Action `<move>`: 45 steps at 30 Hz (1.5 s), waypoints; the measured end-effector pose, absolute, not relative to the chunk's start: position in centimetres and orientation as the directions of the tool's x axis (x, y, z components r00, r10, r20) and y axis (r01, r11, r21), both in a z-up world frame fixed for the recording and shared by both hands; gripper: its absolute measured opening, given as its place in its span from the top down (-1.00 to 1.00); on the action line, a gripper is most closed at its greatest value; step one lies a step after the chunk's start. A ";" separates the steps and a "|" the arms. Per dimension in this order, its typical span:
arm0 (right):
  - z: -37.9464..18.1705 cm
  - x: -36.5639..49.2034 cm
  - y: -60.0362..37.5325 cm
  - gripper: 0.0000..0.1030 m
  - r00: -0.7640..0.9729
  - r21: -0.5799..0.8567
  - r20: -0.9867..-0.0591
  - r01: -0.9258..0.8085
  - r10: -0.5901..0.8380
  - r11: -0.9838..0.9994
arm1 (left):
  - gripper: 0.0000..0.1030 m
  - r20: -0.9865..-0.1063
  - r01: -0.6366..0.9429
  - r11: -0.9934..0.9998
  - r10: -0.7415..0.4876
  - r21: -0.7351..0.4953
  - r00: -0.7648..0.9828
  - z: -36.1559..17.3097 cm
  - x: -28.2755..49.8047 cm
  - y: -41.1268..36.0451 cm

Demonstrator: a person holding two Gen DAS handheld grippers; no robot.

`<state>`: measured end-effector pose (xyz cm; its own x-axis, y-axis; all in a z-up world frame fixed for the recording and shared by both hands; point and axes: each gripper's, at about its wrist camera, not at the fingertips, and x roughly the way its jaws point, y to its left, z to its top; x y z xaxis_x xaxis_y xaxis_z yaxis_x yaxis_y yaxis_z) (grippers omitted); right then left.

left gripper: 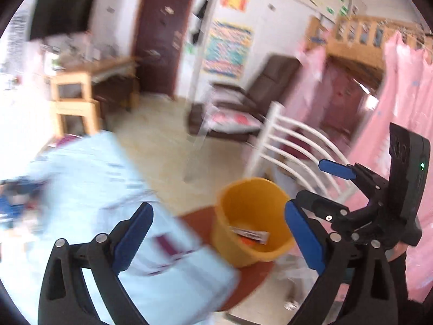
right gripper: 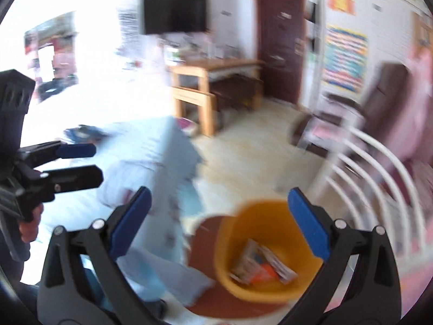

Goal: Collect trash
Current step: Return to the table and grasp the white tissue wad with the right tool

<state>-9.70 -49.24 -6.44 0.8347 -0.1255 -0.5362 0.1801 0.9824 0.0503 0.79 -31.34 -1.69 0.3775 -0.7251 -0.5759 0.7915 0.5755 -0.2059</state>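
A yellow bucket (left gripper: 251, 203) stands on a round red-brown surface (left gripper: 251, 273) beside a table draped in a pale blue cloth (left gripper: 89, 189). Several wrappers (left gripper: 250, 235) lie in the bucket's bottom. My left gripper (left gripper: 218, 237) is open above the cloth's edge and the bucket, with nothing between its blue pads. My right gripper (left gripper: 327, 187) hovers to the bucket's right, also open. In the right wrist view the right gripper (right gripper: 219, 223) is open and empty over the bucket (right gripper: 268, 216) and its wrappers (right gripper: 259, 265). The left gripper (right gripper: 92, 163) shows at the left, over the cloth (right gripper: 151, 159).
A white slatted chair (left gripper: 292, 146) stands right behind the bucket. Pink curtains (left gripper: 392, 135) hang at the right. A brown recliner (left gripper: 257, 92), a wooden desk (left gripper: 89, 75) and a dark door (left gripper: 162, 40) lie across the pale floor (left gripper: 162, 140). Both views are motion-blurred.
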 end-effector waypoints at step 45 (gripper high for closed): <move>-10.0 9.7 -28.5 0.54 0.668 0.027 -0.699 -0.333 0.256 0.942 | -0.52 -0.784 0.480 0.867 -0.389 -0.134 0.484 -8.8 18.0 -5.8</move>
